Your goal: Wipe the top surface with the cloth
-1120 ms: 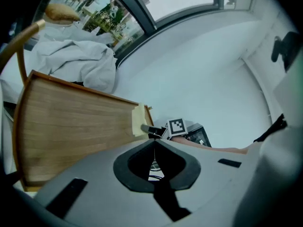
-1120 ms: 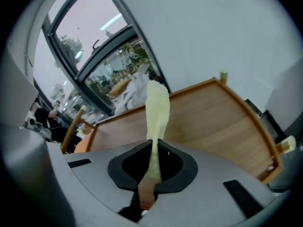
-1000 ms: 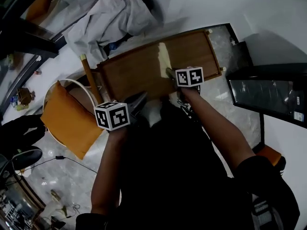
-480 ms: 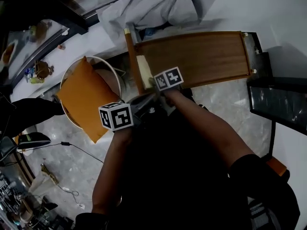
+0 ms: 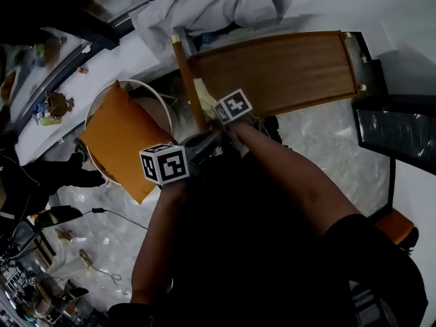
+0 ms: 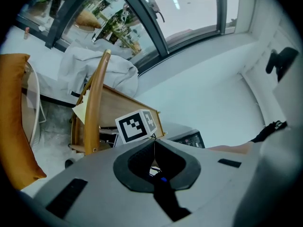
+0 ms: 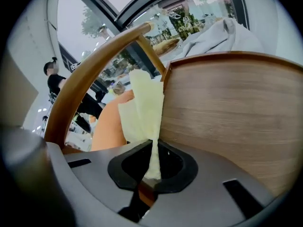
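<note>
The wooden top point(image 5: 286, 70) lies ahead of me, with a wooden rail point(image 5: 185, 80) along its left end. My right gripper point(image 5: 216, 116) is shut on a pale yellow cloth point(image 5: 204, 95) and holds it against the top's left end, by the rail. In the right gripper view the cloth point(image 7: 144, 110) runs up from the shut jaws of the right gripper point(image 7: 152, 148) along the edge of the wood point(image 7: 236, 117). My left gripper point(image 5: 204, 144) hangs just behind it, off the top. The left gripper point(image 6: 154, 143) is shut with nothing in it.
A round white chair with an orange cushion point(image 5: 116, 138) stands left of the top. Grey-white fabric point(image 5: 204, 5) is heaped beyond the far edge. A dark box point(image 5: 398, 131) stands at the right. A person in black point(image 7: 56, 86) is in the background.
My right gripper has carried the cloth from the middle of the wooden top to its left end. The left gripper has kept its place below it.
</note>
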### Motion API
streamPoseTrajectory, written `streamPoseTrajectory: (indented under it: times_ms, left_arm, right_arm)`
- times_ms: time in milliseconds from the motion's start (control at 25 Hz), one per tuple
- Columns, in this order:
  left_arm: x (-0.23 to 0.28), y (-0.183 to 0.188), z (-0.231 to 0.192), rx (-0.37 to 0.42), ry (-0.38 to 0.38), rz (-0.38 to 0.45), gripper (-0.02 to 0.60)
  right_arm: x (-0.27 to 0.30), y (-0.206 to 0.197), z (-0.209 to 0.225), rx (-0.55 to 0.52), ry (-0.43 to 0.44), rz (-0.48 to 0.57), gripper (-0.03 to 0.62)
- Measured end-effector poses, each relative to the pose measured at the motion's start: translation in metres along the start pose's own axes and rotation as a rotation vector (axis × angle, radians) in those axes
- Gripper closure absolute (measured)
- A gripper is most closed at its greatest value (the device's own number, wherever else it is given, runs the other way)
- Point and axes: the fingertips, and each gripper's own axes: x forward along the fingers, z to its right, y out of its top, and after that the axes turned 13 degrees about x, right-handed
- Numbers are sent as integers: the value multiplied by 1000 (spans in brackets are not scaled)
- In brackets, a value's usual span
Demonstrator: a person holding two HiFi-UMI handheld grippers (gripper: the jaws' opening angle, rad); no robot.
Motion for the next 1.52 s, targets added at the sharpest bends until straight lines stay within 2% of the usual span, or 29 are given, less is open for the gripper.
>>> streamPoseTrajectory:
  times_ms: [200,480,840,1520]
  left_arm:
    - [9,13,0,-2,19,12,571]
    - [30,14,5,-41,63,33,571]
    - [87,14,26,-71,60,22,571]
    - [218,11,67,-61,-15,-62,571]
  right_arm:
    - [-3,1,2,-14,23,-14,562]
    - [-20,3,32,-57,20,-26,562]
    - [-63,11,102,-47,-5,-24,562]
    - [-164,7,247,44,-80,60,562]
